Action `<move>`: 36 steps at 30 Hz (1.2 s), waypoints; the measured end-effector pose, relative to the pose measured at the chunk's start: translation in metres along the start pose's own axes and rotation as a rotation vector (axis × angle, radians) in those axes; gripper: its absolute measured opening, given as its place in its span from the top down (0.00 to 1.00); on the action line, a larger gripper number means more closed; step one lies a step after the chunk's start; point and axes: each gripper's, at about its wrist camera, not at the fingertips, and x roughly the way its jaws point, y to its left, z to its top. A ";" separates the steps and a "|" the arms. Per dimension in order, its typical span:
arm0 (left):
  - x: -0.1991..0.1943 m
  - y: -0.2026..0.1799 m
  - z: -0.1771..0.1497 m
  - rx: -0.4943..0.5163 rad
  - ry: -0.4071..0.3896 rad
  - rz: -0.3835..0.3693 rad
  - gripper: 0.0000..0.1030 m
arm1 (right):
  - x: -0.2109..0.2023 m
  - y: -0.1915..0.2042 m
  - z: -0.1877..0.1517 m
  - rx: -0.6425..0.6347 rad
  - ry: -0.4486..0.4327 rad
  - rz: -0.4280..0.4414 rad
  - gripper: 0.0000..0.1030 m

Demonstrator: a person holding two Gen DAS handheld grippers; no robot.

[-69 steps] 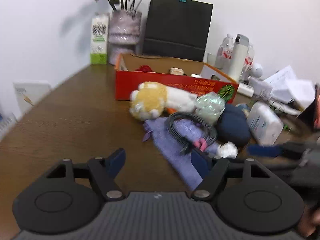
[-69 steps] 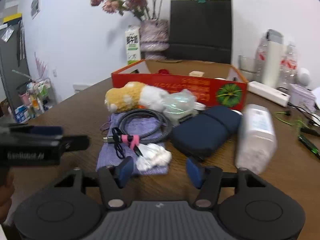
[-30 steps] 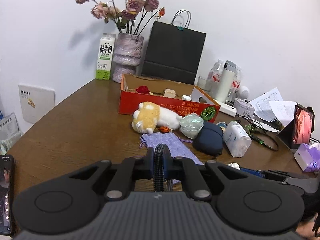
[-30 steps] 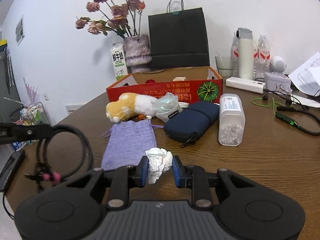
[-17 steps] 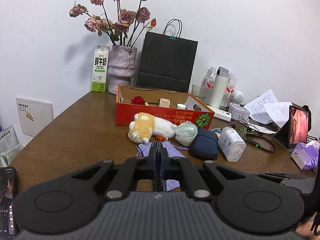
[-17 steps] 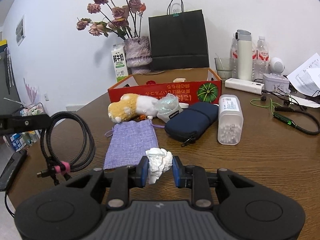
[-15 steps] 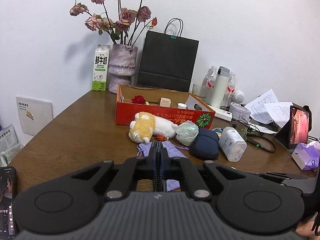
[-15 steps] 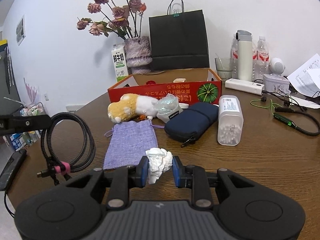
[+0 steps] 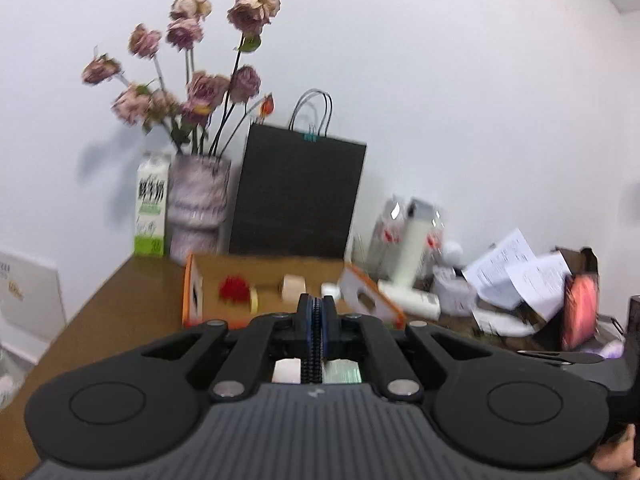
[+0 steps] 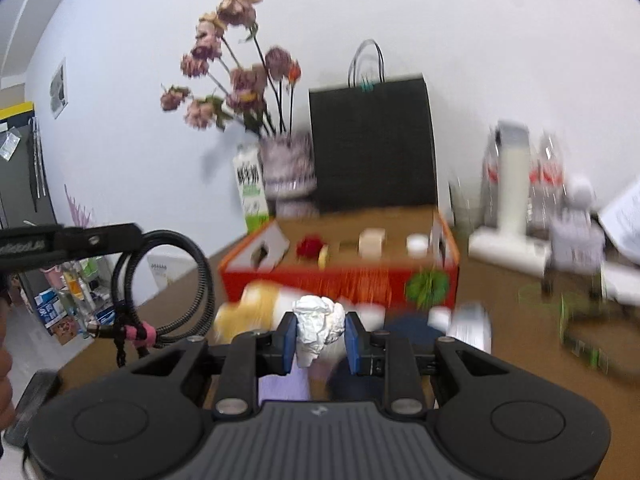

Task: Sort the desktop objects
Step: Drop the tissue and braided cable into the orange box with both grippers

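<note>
My left gripper (image 9: 316,322) is shut on a black braided cable (image 9: 316,344). In the right wrist view the cable (image 10: 176,280) hangs as a coil with a pink tie from that gripper at the left. My right gripper (image 10: 320,338) is shut on a crumpled white paper ball (image 10: 320,328), held above the table. The open red cardboard box (image 10: 340,276) lies ahead of both grippers; it also shows in the left wrist view (image 9: 192,296). It holds a red flower (image 10: 310,246), a small beige block (image 10: 372,242) and a white lid (image 10: 418,244).
A yellow-white plush toy (image 10: 248,308), a purple pouch (image 10: 284,388), a navy case (image 10: 408,328) and a white bottle (image 10: 472,324) lie before the box. A black paper bag (image 10: 372,144), a vase of dried roses (image 10: 286,172), a milk carton (image 10: 250,192) and bottles (image 10: 512,176) stand behind. Papers (image 9: 516,268) lie at right.
Both grippers have risen and moved forward towards the red box, still holding the cable and the paper ball. The views are now motion-blurred.
</note>
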 end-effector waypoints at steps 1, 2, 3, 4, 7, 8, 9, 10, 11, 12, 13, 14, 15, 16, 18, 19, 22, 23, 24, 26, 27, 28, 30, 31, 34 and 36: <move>0.014 0.003 0.011 -0.004 0.009 -0.011 0.95 | 0.011 -0.003 0.016 -0.018 -0.014 -0.005 0.77; 0.032 0.007 0.024 -0.019 0.019 -0.022 0.95 | 0.023 -0.007 0.032 -0.030 -0.014 -0.004 0.77; 0.053 0.011 0.036 -0.024 0.035 -0.029 0.95 | 0.036 -0.011 0.046 -0.034 -0.012 -0.005 0.77; 0.069 0.015 0.044 -0.024 0.050 -0.027 0.95 | 0.050 -0.014 0.058 -0.034 -0.005 -0.002 0.77; 0.132 0.035 0.059 -0.047 0.133 -0.008 0.95 | 0.109 -0.026 0.093 -0.023 0.055 0.002 0.77; 0.155 0.045 0.059 -0.065 0.174 0.005 0.95 | 0.137 -0.029 0.104 -0.019 0.099 0.005 0.77; 0.178 0.053 0.058 -0.059 0.217 0.009 0.95 | 0.179 -0.034 0.115 0.002 0.163 0.011 0.77; 0.203 0.064 0.054 -0.065 0.262 0.019 0.95 | 0.179 -0.034 0.115 0.002 0.163 0.011 0.77; 0.223 0.072 0.049 -0.058 0.305 0.029 0.95 | 0.203 -0.035 0.119 0.009 0.215 -0.008 0.77; 0.241 0.082 0.045 -0.064 0.351 0.036 0.95 | 0.225 -0.038 0.120 0.021 0.257 -0.003 0.77; 0.258 0.092 0.039 -0.078 0.387 0.045 0.98 | 0.249 -0.041 0.120 0.041 0.297 0.006 0.77; 0.269 0.098 0.035 -0.057 0.405 0.039 0.99 | 0.267 -0.043 0.118 0.052 0.336 0.018 0.77; 0.279 0.102 0.031 -0.038 0.409 0.057 0.99 | 0.285 -0.044 0.116 0.066 0.379 0.026 0.77; 0.291 0.108 0.027 -0.032 0.422 0.097 0.99 | 0.303 -0.046 0.113 0.081 0.415 0.022 0.77; 0.311 0.116 0.022 -0.027 0.473 0.105 0.99 | 0.335 -0.048 0.107 0.098 0.476 0.000 0.76; 0.318 0.119 0.020 -0.014 0.484 0.113 0.98 | 0.347 -0.049 0.105 0.113 0.497 -0.003 0.73; 0.328 0.123 0.016 0.010 0.507 0.153 0.92 | 0.367 -0.053 0.100 0.175 0.508 0.010 0.56; 0.330 0.126 0.018 -0.004 0.503 0.166 0.84 | 0.368 -0.053 0.101 0.190 0.492 0.001 0.44; 0.327 0.129 0.020 -0.023 0.485 0.166 0.65 | 0.364 -0.054 0.103 0.199 0.471 -0.011 0.41; 0.320 0.131 0.027 -0.043 0.455 0.170 0.43 | 0.356 -0.055 0.106 0.201 0.432 -0.020 0.38; 0.316 0.130 0.031 -0.039 0.444 0.174 0.42 | 0.353 -0.056 0.108 0.199 0.431 -0.018 0.38; 0.313 0.129 0.035 -0.033 0.440 0.174 0.41 | 0.350 -0.057 0.110 0.196 0.432 -0.016 0.38; 0.306 0.126 0.044 -0.035 0.431 0.199 0.32 | 0.340 -0.057 0.115 0.186 0.426 -0.018 0.38; 0.302 0.125 0.049 -0.044 0.423 0.215 0.30 | 0.331 -0.057 0.118 0.184 0.416 -0.026 0.37; 0.281 0.117 0.061 -0.040 0.413 0.227 0.24 | 0.312 -0.059 0.127 0.170 0.408 -0.037 0.32; 0.268 0.109 0.066 -0.022 0.418 0.259 0.20 | 0.296 -0.056 0.132 0.142 0.407 -0.051 0.29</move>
